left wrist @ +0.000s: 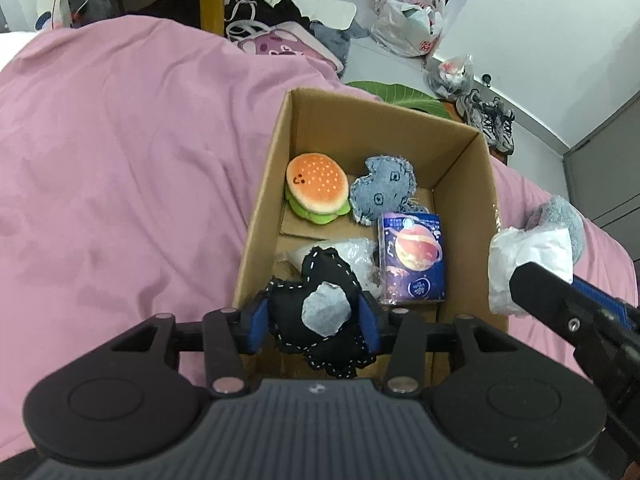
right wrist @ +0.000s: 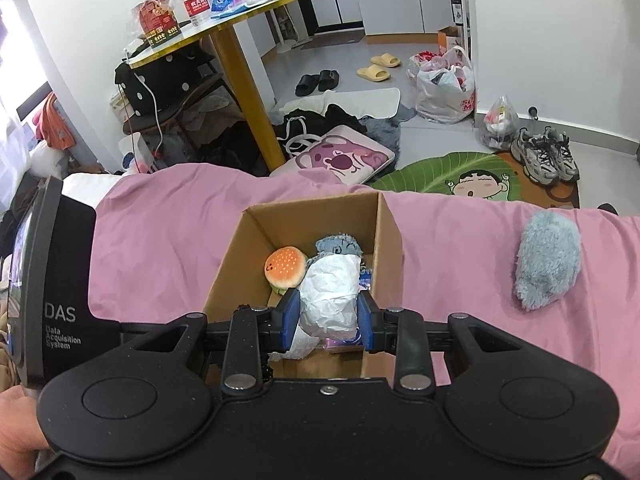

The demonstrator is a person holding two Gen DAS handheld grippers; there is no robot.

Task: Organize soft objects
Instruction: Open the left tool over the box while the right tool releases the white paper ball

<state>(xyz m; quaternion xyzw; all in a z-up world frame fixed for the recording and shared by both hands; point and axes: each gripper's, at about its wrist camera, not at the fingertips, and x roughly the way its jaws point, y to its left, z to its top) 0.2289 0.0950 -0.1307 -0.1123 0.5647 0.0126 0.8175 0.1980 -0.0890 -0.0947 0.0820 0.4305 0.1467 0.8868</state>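
Observation:
An open cardboard box (left wrist: 260,200) (right wrist: 224,276) stands on a pink bed. In it lie a burger plush (left wrist: 317,187) (right wrist: 285,267), a denim plush (left wrist: 382,190) (right wrist: 338,245), a purple tissue pack (left wrist: 414,258) and a clear bag (left wrist: 356,254). My left gripper (left wrist: 316,318) is shut on a black stitched plush (left wrist: 320,314) over the box's near end. My right gripper (right wrist: 329,318) is shut on a white crumpled bundle (right wrist: 330,296) (left wrist: 528,270) above the box's near right side. A fluffy grey-blue plush (right wrist: 548,260) (left wrist: 564,216) lies on the bed right of the box.
The pink bedcover (left wrist: 120,160) (right wrist: 160,220) spreads left of the box. Beyond the bed's edge the floor holds a pink cushion (right wrist: 340,156), clothes, a green leaf mat (right wrist: 452,172), sneakers (right wrist: 544,154), plastic bags (right wrist: 444,88) and a yellow-legged table (right wrist: 240,72).

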